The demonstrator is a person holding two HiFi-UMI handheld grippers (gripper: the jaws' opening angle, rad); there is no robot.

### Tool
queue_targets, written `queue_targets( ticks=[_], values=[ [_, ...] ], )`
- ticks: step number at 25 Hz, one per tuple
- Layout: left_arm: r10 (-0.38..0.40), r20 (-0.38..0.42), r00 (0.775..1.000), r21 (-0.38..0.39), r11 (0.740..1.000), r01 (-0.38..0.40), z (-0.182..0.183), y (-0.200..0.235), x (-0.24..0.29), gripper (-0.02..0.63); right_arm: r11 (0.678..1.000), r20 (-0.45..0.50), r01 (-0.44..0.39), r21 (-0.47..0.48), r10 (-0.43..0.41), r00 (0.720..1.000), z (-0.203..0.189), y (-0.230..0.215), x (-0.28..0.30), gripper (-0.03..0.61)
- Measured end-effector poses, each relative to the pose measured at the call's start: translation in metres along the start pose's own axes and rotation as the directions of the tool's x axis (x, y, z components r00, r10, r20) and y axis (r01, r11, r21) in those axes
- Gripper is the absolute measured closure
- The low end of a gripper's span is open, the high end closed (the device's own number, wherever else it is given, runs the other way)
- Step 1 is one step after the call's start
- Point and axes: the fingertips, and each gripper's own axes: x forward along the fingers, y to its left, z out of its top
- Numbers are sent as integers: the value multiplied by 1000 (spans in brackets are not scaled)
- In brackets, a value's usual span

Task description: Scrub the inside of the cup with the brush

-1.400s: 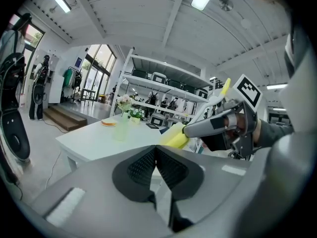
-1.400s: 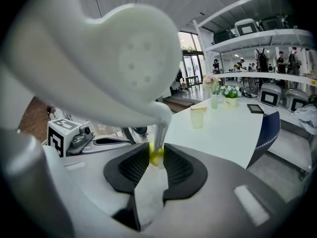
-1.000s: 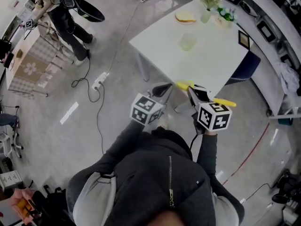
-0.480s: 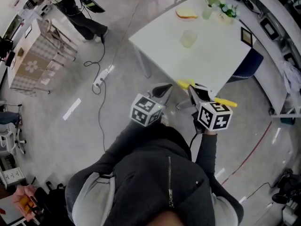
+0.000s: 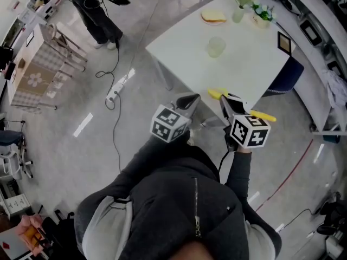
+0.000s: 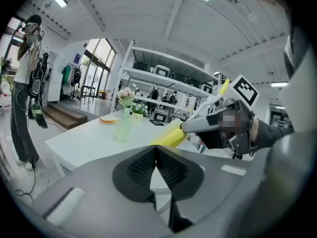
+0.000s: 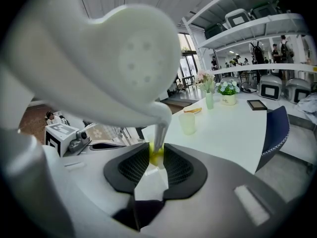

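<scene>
**Closing in on the desk, cup not yet touched**

Over the last second the left tongs [image 6: 156, 150] and right tongs [image 7: 156, 155] both drifted slightly nearer the desk's [image 5: 255, 69] near edge. Grip didn't change. The right tongs stayed clenched on the brush [image 5: 217, 95], its yellow end reaching out at the desk edge. The left tongs stayed clamped shut with nothing between them. The cup [image 5: 216, 46] stood upright farther in on the desk, well apart from both. My read: still the approach and no scrubbing yet. The left tongs would have to open to steady the cup first.
</scene>
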Motion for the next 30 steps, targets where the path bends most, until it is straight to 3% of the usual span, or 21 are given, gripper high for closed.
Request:
queue_targets(
  ticks=[16,28,29,30],
  values=[
    [-66,13,998,-19,998,66,64,91,98,604,996,12,91,7,-91,996,97,-75,71,486],
    [-151,-6,989,4,989,151,90,139,152,603,976,17,210,49,-211,977,133,-119,95,486],
    [-157,-8,988,16,987,157,90,143,156,596,974,20,219,52,-220,975,134,-121,96,486],
    [-168,-16,986,30,985,169,88,147,159,546,972,24,227,55,-229,973,135,-123,97,486]
  ],
)
